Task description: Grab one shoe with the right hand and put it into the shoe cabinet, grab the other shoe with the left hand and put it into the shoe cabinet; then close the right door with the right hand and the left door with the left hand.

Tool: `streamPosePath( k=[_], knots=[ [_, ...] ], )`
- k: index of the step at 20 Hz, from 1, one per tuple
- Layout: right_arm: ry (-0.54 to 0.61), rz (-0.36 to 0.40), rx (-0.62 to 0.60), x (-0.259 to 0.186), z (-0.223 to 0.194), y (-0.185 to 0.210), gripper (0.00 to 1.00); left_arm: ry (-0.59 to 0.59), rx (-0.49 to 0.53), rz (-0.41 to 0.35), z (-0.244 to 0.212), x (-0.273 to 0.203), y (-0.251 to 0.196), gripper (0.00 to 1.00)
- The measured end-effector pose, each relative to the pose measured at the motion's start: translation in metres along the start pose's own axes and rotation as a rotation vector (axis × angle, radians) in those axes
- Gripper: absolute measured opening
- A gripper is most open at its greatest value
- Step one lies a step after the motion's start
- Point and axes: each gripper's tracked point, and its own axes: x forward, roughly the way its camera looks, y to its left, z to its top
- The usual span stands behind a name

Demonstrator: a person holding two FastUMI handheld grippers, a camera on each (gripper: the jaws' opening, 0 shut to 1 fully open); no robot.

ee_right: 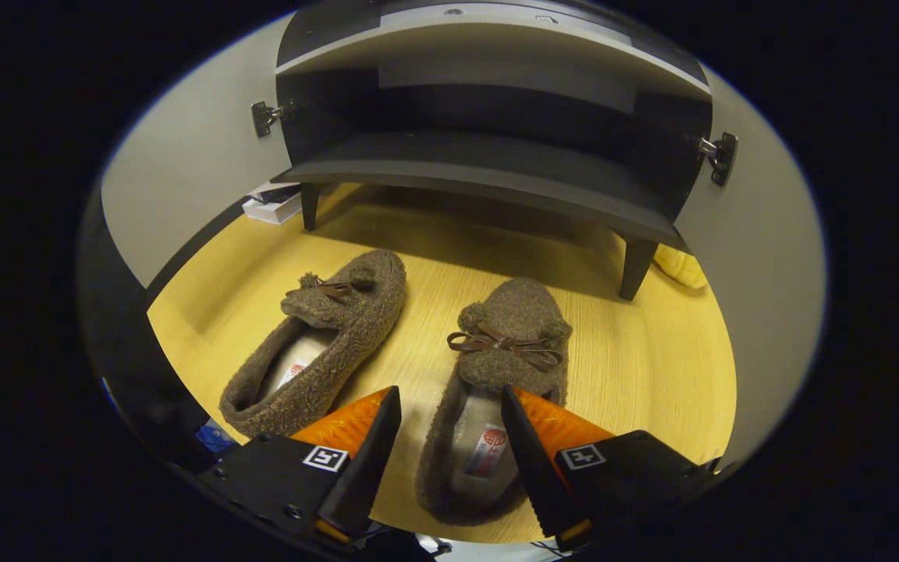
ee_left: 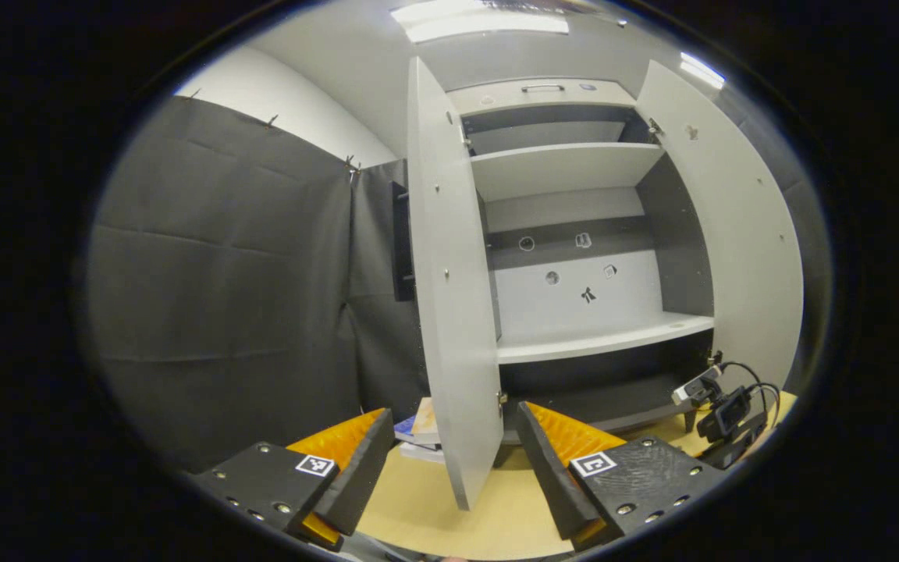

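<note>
Two brown fleecy shoes are seen side by side on the wooden floor [ee_right: 652,375] before the shoe cabinet [ee_right: 496,168], both doors swung wide. The right gripper [ee_right: 449,406] is held open above the right-hand shoe [ee_right: 508,343], its fingers either side of the heel; the left-hand shoe [ee_right: 325,343] lies just beside. The left gripper [ee_left: 449,425] is held open, facing the left door [ee_left: 449,297].
</note>
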Motion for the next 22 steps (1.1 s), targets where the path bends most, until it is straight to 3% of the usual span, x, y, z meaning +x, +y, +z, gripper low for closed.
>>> streamPosePath(
  k=[2, 3, 4, 5, 7, 9, 11, 12, 14, 15, 16, 17, 18, 20, 22],
  knots=[
    [0.011, -0.023, -0.002, 0.009, -0.002, -0.003, 0.78, 0.011, -0.007, -0.001, -0.004, 0.000, 0.000, 0.97],
    [0.021, -0.025, 0.004, 0.014, -0.003, -0.002, 0.59, 0.014, -0.009, -0.002, -0.005, -0.001, -0.001, 0.93],
    [0.026, -0.027, 0.009, 0.015, -0.004, -0.001, 0.53, 0.015, -0.010, -0.004, -0.006, -0.001, -0.002, 0.93],
    [0.031, -0.025, 0.009, 0.016, -0.004, 0.000, 0.53, 0.017, -0.010, -0.006, -0.006, -0.001, -0.002, 0.97],
    [0.008, -0.077, -0.005, 0.022, 0.000, -0.010, 0.52, 0.022, -0.009, -0.011, -0.009, -0.002, -0.004, 0.93],
    [0.018, -0.061, 0.012, 0.020, -0.002, -0.006, 0.22, 0.025, -0.008, -0.016, -0.011, -0.001, -0.005, 0.97],
    [0.012, -0.057, 0.039, 0.019, -0.001, -0.011, 0.19, 0.036, -0.016, -0.028, -0.015, -0.001, -0.010, 0.93],
    [0.018, -0.048, 0.050, 0.020, -0.001, -0.010, 0.04, 0.040, -0.021, -0.036, -0.017, 0.000, -0.013, 0.96],
    [-0.001, -0.039, 0.048, 0.012, 0.000, -0.010, 0.04, 0.048, -0.028, -0.050, -0.019, 0.002, -0.018, 0.93],
    [-0.020, -0.040, 0.045, 0.006, 0.004, -0.012, 0.04, 0.050, -0.029, -0.064, -0.021, 0.003, -0.022, 0.97],
    [-0.047, -0.039, 0.050, -0.001, 0.009, -0.014, 0.04, 0.053, -0.025, -0.076, -0.022, 0.003, -0.027, 0.93],
    [-0.069, -0.034, 0.062, -0.011, 0.017, -0.017, 0.04, 0.056, -0.021, -0.088, -0.024, 0.004, -0.030, 0.97],
    [-0.086, -0.011, 0.085, -0.019, 0.025, -0.014, 0.04, 0.060, -0.020, -0.104, -0.025, 0.005, -0.036, 0.93],
    [-0.134, -0.003, 0.106, -0.039, 0.045, -0.018, 0.04, 0.075, -0.023, -0.142, -0.031, 0.008, -0.048, 0.97],
    [-0.188, -0.007, 0.109, -0.057, 0.067, -0.023, 0.04, 0.091, -0.021, -0.179, -0.040, 0.011, -0.060, 0.89]
  ],
)
